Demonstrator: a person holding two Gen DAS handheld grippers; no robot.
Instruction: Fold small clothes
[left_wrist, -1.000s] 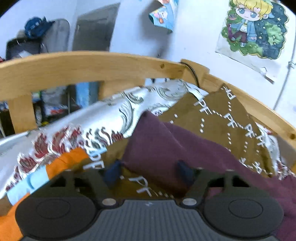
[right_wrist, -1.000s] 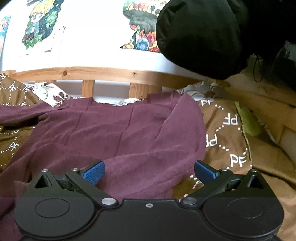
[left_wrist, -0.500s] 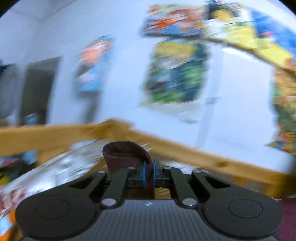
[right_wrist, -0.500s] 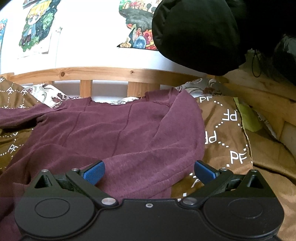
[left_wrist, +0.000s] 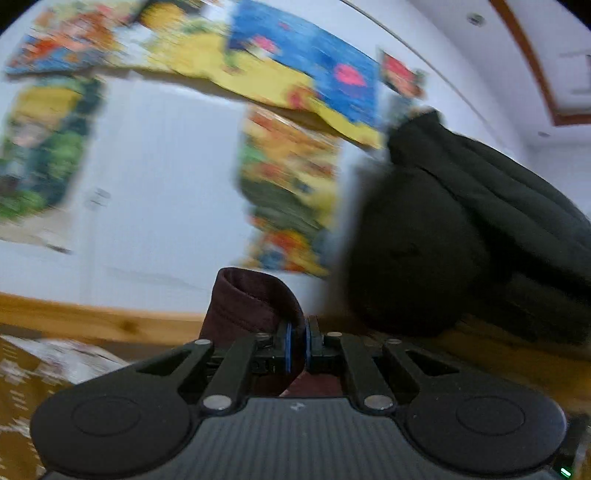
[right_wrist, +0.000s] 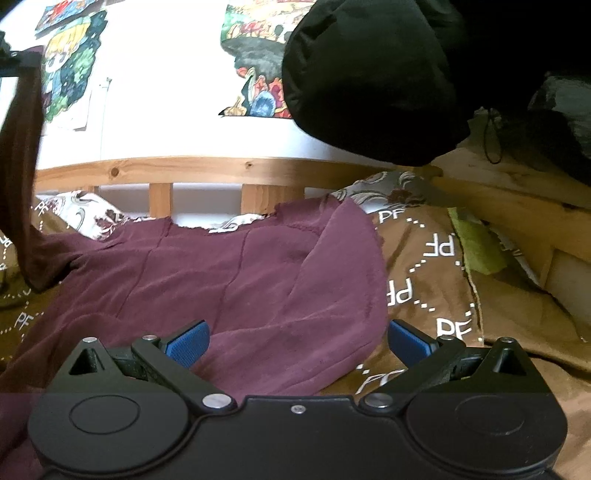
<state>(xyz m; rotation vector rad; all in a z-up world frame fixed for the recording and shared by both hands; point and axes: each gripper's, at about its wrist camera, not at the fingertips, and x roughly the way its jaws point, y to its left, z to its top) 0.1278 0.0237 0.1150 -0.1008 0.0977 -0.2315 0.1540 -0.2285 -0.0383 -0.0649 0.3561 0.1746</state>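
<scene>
Right wrist: right tongs (right_wrist: 297, 341) wide over maroon shirt (right_wrist: 236, 288); left tongs (left_wrist: 296, 345) pinching sleeve (left_wrist: 251, 306); black jacket (right_wrist: 369, 74) overhead.

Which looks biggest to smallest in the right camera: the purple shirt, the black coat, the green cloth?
1. Purple shirt
2. Black coat, nearly as large and cut off by the picture's edge, so these two are unsure
3. Green cloth, clearly smallest
</scene>
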